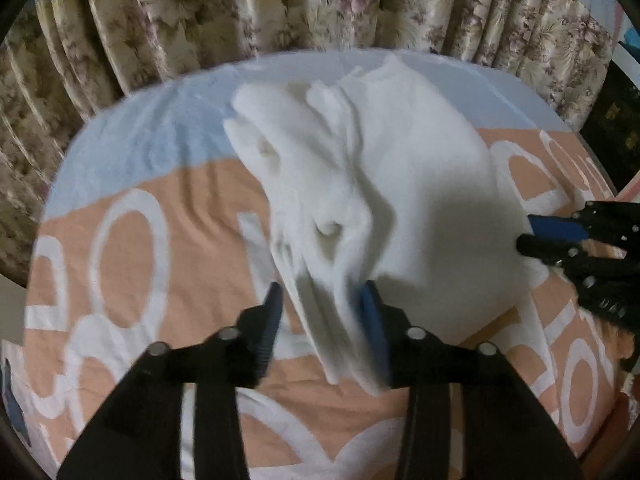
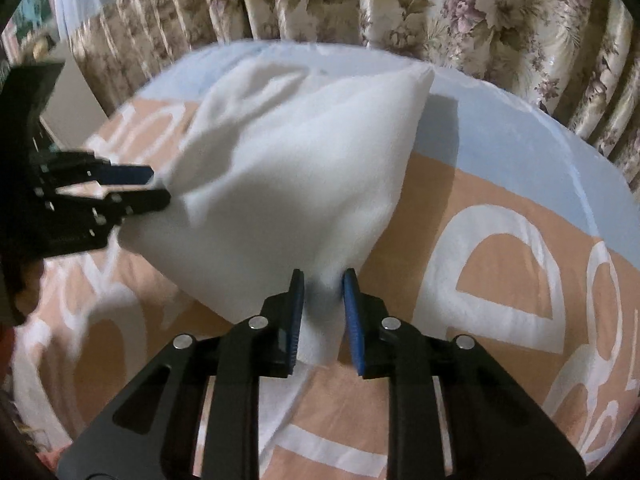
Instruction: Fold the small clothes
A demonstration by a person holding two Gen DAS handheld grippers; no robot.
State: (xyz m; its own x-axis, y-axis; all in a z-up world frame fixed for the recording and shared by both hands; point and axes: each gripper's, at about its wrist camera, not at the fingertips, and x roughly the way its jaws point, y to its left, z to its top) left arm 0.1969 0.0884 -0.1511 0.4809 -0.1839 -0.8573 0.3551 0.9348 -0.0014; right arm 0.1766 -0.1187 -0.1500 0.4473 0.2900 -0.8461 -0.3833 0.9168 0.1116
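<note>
White garment [image 2: 288, 168] is held lifted over the patterned bedsheet [image 2: 500, 280]: one edge pinched in left gripper [image 1: 320, 312], another corner pinched in right gripper [image 2: 323, 300]. Floral curtain [image 2: 440, 4] behind.

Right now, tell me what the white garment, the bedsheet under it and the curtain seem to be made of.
White garment: soft, matte knit, probably cotton; it drapes and bunches.
Bedsheet: matte woven cotton-like cloth, printed peach, white and blue, lightly wrinkled.
Curtain: glossy satin-like floral fabric; its pleats catch light.
</note>
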